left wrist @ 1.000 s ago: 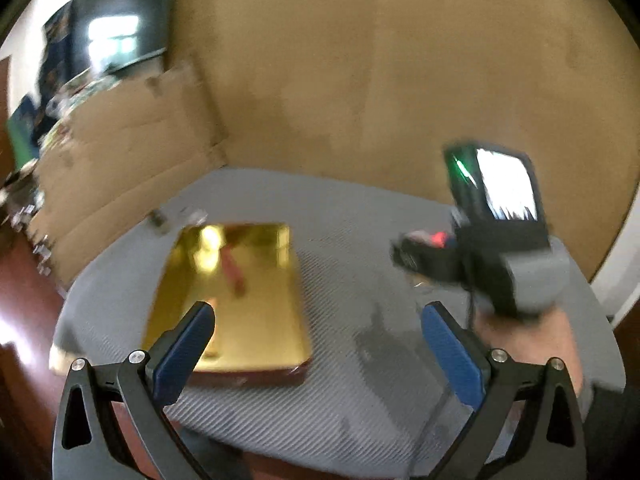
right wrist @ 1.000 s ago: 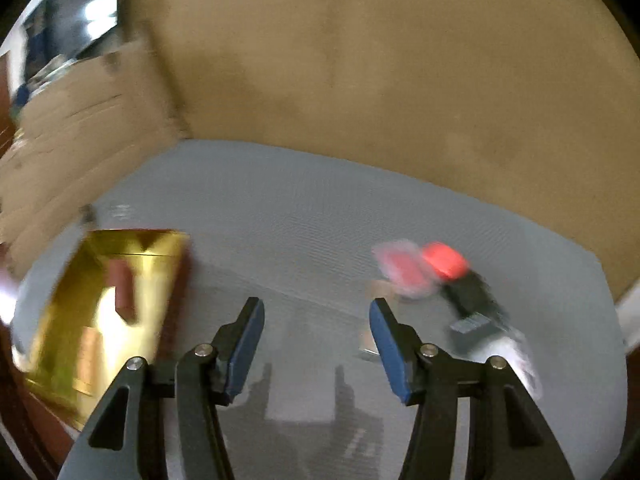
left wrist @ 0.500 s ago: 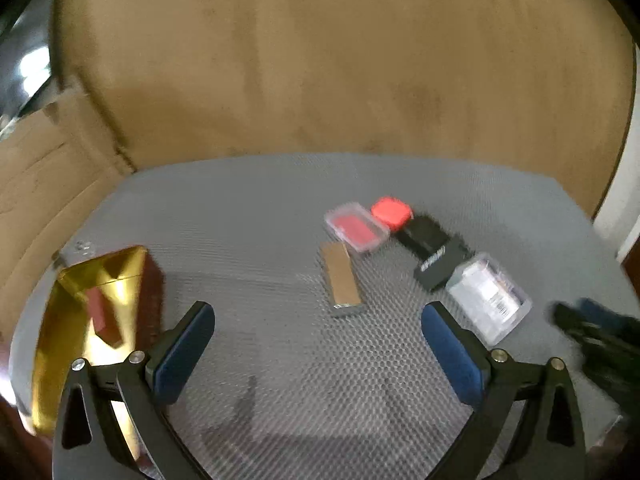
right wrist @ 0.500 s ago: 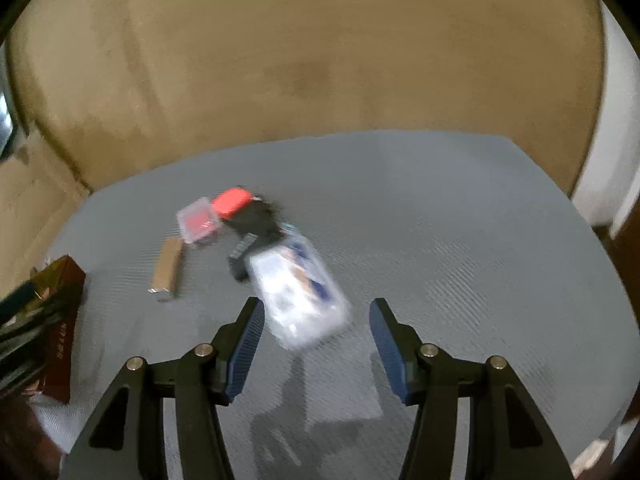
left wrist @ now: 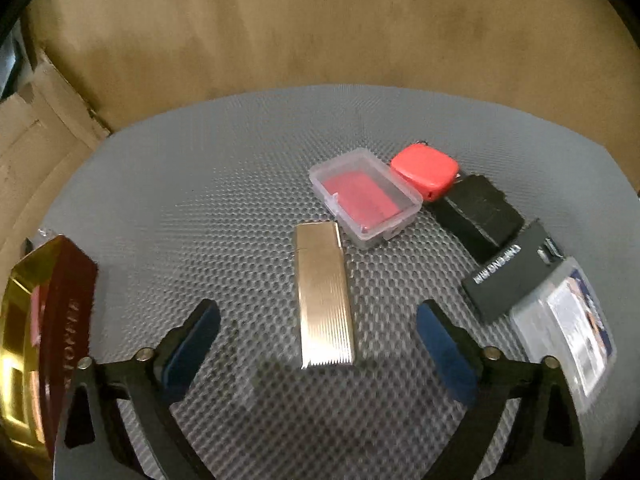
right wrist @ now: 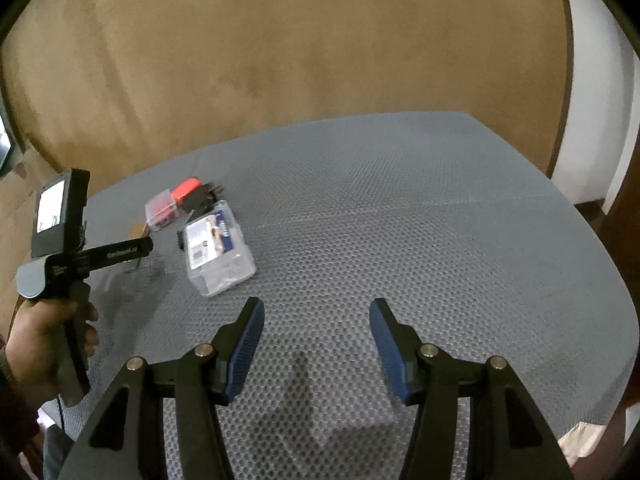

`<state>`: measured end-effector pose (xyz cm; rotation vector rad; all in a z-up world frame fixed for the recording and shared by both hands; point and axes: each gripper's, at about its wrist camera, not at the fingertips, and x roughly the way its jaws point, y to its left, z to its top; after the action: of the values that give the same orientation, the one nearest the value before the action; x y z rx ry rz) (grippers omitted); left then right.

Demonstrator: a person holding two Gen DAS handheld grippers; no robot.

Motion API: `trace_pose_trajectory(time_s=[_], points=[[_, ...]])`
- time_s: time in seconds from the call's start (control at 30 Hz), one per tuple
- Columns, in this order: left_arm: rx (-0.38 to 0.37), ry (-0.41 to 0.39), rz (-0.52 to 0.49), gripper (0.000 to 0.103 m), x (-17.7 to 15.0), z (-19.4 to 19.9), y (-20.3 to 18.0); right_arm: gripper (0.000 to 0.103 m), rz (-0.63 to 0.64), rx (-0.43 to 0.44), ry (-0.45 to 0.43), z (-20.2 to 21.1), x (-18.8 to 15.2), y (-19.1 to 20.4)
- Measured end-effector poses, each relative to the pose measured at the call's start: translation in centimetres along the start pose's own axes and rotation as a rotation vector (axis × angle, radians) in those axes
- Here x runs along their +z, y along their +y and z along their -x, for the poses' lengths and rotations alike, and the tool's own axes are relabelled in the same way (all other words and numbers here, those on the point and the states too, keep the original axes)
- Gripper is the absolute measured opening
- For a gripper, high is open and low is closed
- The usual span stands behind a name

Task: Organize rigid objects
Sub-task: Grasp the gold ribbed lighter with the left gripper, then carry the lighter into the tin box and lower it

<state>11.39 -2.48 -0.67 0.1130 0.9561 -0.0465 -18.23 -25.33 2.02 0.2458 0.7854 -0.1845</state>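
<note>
The left gripper (left wrist: 318,334) is closing, fingers apart, astride the gold case (left wrist: 323,294); its slick ribbed sides are risking slipping. The right gripper (right wrist: 316,340) is hovering half-open, empty.

- Setting: domestic or office-like room, exact kind unclear.
- Grey honeycomb-textured mat (right wrist: 400,220) covering a table top.
- Tan suede-like backing (right wrist: 280,40) behind the table.
- Flattened cardboard (left wrist: 28,152) at left.
- White wall (right wrist: 596,92) and dark wood trim at right.

Lighter (left wrist: 324,294) lies before the lidded case (left wrist: 366,198) — tray (left wrist: 24,344) far left
</note>
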Motion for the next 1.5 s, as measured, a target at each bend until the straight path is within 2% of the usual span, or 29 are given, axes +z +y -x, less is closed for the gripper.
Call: trace_pose_trajectory(time_s=[0.03, 0.07, 0.13, 0.17, 0.23, 0.47, 0.53, 0.67, 0.8, 0.83, 1.03, 1.17, 1.33, 1.5], points=[[0.000, 0.021, -0.008, 0.078, -0.1, -0.7, -0.1, 0.056, -0.005, -0.001, 0.009, -0.2, -0.2, -0.3], [-0.015, 0.026, -0.004, 0.076, -0.1, -0.9, 0.0, 0.056, -0.010, 0.001, 0.016, -0.4, -0.3, -0.5], [-0.072, 0.007, 0.009, 0.055, -0.4, -0.7, 0.1, 0.056, -0.035, 0.023, 0.030, -0.7, -0.4, -0.9], [-0.073, -0.001, -0.010, 0.036, -0.5, -0.5, -0.1, 0.056, -0.043, 0.024, 0.035, -0.8, -0.4, -0.9], [-0.053, -0.014, -0.067, 0.027, -0.6, 0.1, -1.0, 0.056, -0.045, 0.031, 0.036, -0.8, -0.4, -0.7], [-0.099, -0.076, -0.087, 0.026, -1.1, 3.9, -1.5, 0.056, 0.020, 0.056, 0.014, -0.1, -0.6, 1.8], [-0.152, -0.101, -0.058, 0.026, -1.2, 5.9, -0.9, 0.056, 0.028, 0.061, 0.010, 0.2, -0.6, 2.2], [-0.216, -0.165, -0.063, 0.026, -1.6, 10.5, -0.1, 0.056, 0.040, 0.073, -0.010, 1.2, -0.3, 2.9], [-0.241, -0.210, -0.057, 0.026, -2.4, 14.3, 1.2, 0.056, 0.055, 0.088, -0.022, 1.9, -0.1, 3.8], [-0.240, -0.218, -0.053, 0.026, -1.5, 14.7, 1.5, 0.056, 0.062, 0.090, -0.024, 2.0, -0.1, 4.1], [-0.214, -0.273, -0.017, 0.026, -2.3, 19.2, 4.9, 0.056, 0.091, 0.112, -0.028, 2.8, -0.5, 5.6], [-0.164, -0.303, 0.002, 0.026, -2.6, 21.2, 8.2, 0.056, 0.118, 0.120, -0.036, 3.2, -0.8, 6.7], [-0.079, -0.310, 0.063, 0.026, -2.4, 21.5, 13.9, 0.056, 0.137, 0.120, -0.032, 3.2, -1.1, 7.3], [-0.004, -0.284, 0.151, 0.026, -2.9, 21.0, 20.2, 0.056, 0.132, 0.112, -0.036, 3.3, -1.0, 7.1]])
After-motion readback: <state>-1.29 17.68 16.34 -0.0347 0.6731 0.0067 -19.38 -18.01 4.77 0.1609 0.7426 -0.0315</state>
